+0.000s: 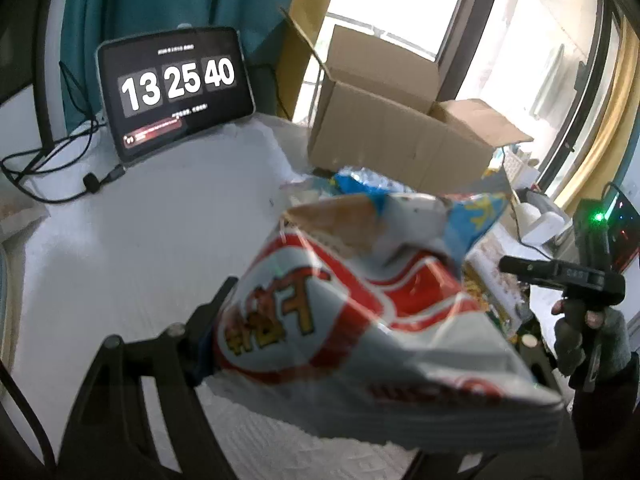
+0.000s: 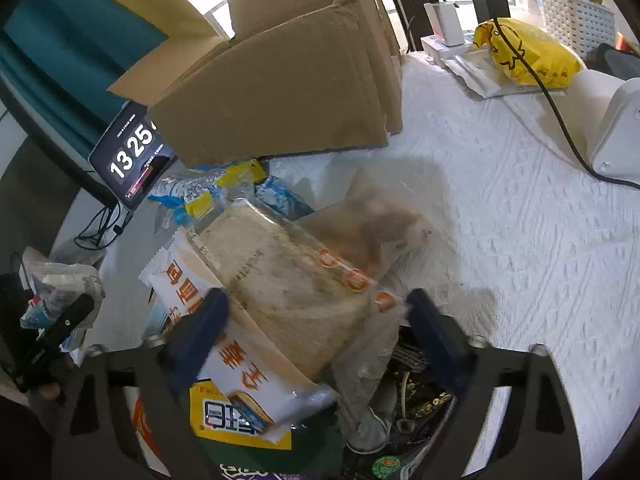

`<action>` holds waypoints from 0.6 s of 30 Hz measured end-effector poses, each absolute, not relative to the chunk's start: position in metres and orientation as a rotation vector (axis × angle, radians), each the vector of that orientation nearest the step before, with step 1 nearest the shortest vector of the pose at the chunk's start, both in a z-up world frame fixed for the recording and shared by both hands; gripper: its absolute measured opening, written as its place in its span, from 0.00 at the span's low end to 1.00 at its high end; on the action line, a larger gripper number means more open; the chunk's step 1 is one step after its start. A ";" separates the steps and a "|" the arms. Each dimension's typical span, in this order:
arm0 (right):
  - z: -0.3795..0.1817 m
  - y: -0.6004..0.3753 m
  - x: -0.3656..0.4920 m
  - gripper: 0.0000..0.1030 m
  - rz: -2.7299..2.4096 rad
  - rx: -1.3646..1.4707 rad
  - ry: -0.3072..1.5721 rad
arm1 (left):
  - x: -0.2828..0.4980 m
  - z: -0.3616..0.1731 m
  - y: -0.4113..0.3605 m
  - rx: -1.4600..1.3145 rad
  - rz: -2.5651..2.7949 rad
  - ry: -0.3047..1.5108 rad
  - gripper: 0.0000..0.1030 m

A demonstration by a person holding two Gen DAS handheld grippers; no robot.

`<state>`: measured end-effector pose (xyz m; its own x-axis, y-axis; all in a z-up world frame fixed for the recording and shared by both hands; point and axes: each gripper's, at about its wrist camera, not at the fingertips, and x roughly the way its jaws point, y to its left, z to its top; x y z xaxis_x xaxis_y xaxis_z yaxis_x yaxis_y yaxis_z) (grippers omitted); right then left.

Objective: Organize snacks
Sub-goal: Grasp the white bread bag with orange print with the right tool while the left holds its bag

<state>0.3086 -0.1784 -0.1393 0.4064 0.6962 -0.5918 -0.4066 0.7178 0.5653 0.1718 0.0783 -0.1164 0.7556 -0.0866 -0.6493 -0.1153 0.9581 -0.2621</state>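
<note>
In the left wrist view my left gripper (image 1: 344, 332) is shut on a red and white snack bag (image 1: 352, 320), held up above the white table; only its left finger (image 1: 208, 320) shows, the other is hidden behind the bag. In the right wrist view my right gripper (image 2: 316, 312) stands open over a pile of snacks, its blue pads (image 2: 208, 320) either side of a clear bag of sliced bread (image 2: 288, 280). Under that lies a white and orange packet (image 2: 240, 368). A clear bag of brown pastry (image 2: 380, 220) rests just beyond. An open cardboard box (image 1: 400, 136) (image 2: 280, 92) stands behind the pile.
A tablet showing a clock (image 1: 176, 88) (image 2: 132, 160) leans at the back left with cables beside it. Blue snack bags (image 2: 200, 192) lie in front of the box. A yellow bag (image 2: 528, 52), a white basket (image 2: 576, 12), a black cable (image 2: 560, 120) and a white device (image 2: 616, 120) sit at the right.
</note>
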 end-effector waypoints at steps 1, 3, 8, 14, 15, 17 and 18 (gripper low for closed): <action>-0.139 -0.179 0.308 0.72 0.717 0.361 0.912 | 0.172 -0.114 0.078 -0.294 0.015 0.712 0.77; -0.140 -0.181 0.307 0.68 0.724 0.363 0.914 | 0.172 -0.111 0.077 -0.291 0.014 0.701 0.77; -0.151 -0.186 0.315 0.72 0.718 0.422 0.937 | 0.170 -0.104 0.075 -0.282 -0.002 0.674 0.77; -0.156 -0.183 0.323 0.83 0.699 0.433 0.946 | 0.171 -0.104 0.074 -0.274 -0.003 0.673 0.77; -0.156 -0.182 0.324 0.83 0.713 0.440 0.952 | 0.172 -0.105 0.074 -0.275 -0.003 0.674 0.77; -0.152 -0.183 0.324 0.82 0.727 0.454 0.944 | 0.175 -0.109 0.075 -0.281 -0.003 0.682 0.77; -0.147 -0.182 0.321 0.82 0.736 0.441 0.928 | 0.175 -0.111 0.074 -0.281 -0.002 0.688 0.77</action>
<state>0.3211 -0.1816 -0.1467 0.3870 0.7341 -0.5581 -0.3769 0.6783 0.6308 0.1750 0.0741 -0.1111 0.7740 -0.0946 -0.6261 -0.0901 0.9623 -0.2567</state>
